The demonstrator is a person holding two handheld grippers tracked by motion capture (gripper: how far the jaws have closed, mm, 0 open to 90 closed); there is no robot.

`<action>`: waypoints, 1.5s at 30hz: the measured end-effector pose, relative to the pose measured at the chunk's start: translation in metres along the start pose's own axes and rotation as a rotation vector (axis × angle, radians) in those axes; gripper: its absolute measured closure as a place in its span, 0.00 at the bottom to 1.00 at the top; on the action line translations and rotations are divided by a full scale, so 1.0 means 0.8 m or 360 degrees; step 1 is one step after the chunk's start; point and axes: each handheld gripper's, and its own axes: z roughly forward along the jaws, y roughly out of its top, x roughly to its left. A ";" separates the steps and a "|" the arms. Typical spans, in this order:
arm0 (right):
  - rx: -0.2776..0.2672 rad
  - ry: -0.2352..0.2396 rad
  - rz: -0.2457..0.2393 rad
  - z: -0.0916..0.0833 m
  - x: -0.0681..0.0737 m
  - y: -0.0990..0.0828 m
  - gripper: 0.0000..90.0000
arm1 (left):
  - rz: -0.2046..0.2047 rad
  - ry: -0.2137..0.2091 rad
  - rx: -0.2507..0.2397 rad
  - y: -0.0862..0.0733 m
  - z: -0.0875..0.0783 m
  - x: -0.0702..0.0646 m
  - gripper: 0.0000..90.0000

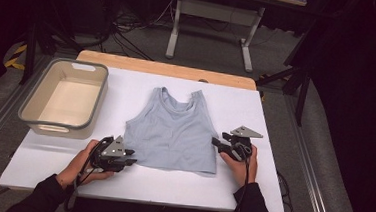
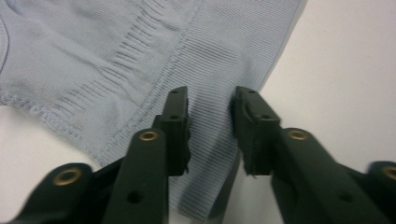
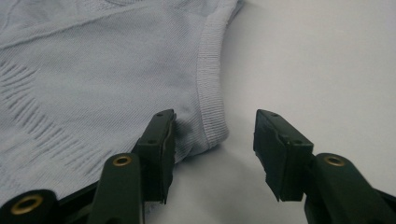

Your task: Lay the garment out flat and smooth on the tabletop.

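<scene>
A light blue ribbed tank top (image 1: 173,130) lies flat and spread out on the white table top (image 1: 256,106), neck towards the far edge, hem towards the person. A grey-rimmed plastic bin (image 1: 64,97) stands open at the far left, well apart from the garment. The left gripper (image 1: 131,160) sits at the hem's left corner; in the left gripper view its jaws stand apart with the ribbed hem corner between them, the pads not pressing on the cloth. The right gripper (image 1: 215,141) is at the garment's right side edge; in the right gripper view its jaws are spread wide, straddling the bottom of the ribbed side band, nothing pinched. By my reading the work is at its very start: both corners are lined up for a grasp, but no fold, lift or move to the bin has been made
</scene>
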 end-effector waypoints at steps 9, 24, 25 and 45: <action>0.0077 0.0010 -0.0106 0.008 0.008 0.007 0.90 | 0.0026 0.0050 0.0021 0.004 0.002 0.002 0.91; -0.0093 -0.0006 -0.0102 -0.007 0.015 0.019 0.67 | 0.0050 0.0097 0.0017 0.009 0.006 0.003 0.91; -0.0074 0.0017 -0.0091 -0.003 0.017 0.018 0.65 | 0.0048 0.0098 0.0021 0.008 0.006 0.003 0.91; -0.0083 -0.0086 -0.0136 -0.002 0.022 0.029 1.00 | 0.0060 0.0140 -0.0036 0.022 -0.001 0.014 0.92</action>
